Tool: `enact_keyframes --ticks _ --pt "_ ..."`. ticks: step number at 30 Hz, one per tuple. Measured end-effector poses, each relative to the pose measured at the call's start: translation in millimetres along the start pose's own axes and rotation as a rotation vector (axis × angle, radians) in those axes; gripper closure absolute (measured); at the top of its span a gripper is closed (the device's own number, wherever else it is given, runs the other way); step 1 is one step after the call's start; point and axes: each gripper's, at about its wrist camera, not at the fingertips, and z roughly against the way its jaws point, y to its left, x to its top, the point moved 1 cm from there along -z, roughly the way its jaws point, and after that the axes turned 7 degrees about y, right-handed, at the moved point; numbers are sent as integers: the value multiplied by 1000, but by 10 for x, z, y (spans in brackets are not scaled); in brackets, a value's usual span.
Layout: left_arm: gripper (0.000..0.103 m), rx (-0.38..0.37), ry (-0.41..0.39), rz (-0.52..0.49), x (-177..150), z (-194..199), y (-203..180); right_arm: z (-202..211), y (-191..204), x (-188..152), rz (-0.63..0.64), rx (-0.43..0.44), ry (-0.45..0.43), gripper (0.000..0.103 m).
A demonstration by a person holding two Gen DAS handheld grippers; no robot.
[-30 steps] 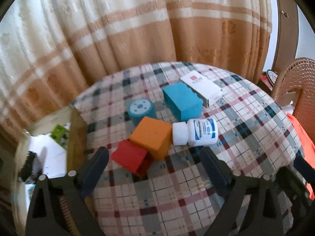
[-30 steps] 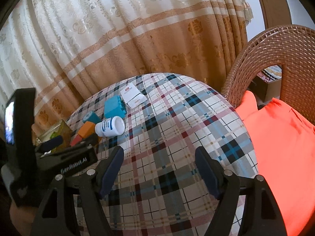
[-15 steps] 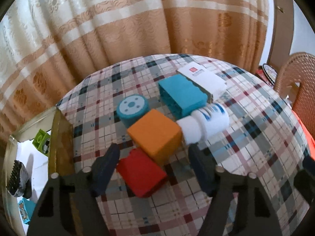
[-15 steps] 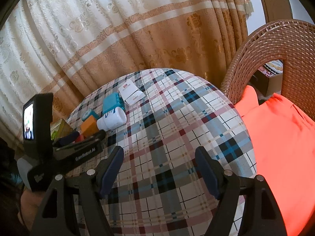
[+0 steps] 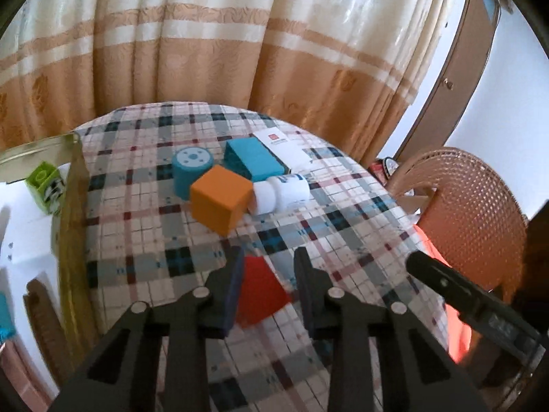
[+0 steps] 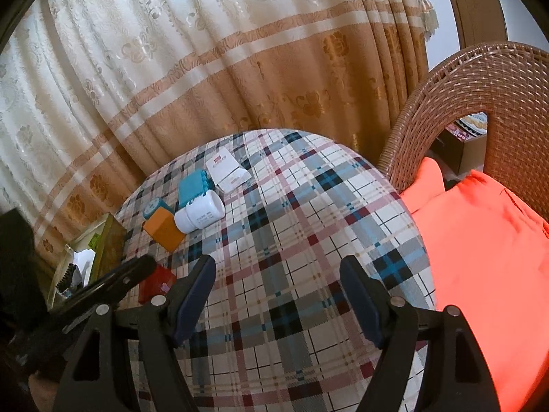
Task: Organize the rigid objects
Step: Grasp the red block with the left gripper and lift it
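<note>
My left gripper (image 5: 269, 257) has its jaws closing, and both pads press on the sides of a red block (image 5: 264, 288) at the near side of the plaid table (image 5: 144, 213). Beyond it lie an orange cube (image 5: 219, 202), a teal cylinder (image 5: 190, 168), a teal brick (image 5: 254, 161), a white bottle on its side (image 5: 284, 194) and a white box (image 5: 284, 146). My right gripper (image 6: 278, 267) hangs open over bare tablecloth, with nothing between its fingers. In the right wrist view the red block (image 6: 158, 283) shows beside the left gripper's finger.
An open olive-sided box (image 5: 70, 206) stands at the table's left edge with a green carton (image 5: 46, 185) and other items inside. A wicker chair (image 6: 480, 96) with an orange cushion (image 6: 480, 240) sits right of the table. Curtains hang behind.
The left gripper moved in over the red block and its fingers drew together onto it. The block now sits apart from the orange cube. The right gripper has not moved.
</note>
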Motion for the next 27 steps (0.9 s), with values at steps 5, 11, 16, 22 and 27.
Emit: enact_keyframes --ticks 5,11,16,22,27 --pt "74 3 13 7 -59 16 18 -33 6 9 -2 17 18 26" --pt "39 24 39 36 -64 -6 63 -44 2 23 9 27 25 26" --pt "29 57 84 53 -51 -133 28 -76 -20 42 4 29 36 26" --pt "57 102 121 39 -152 -290 6 -100 114 257 72 63 29 26" --pt "69 93 101 55 -186 -253 14 -370 417 440 174 107 101 26"
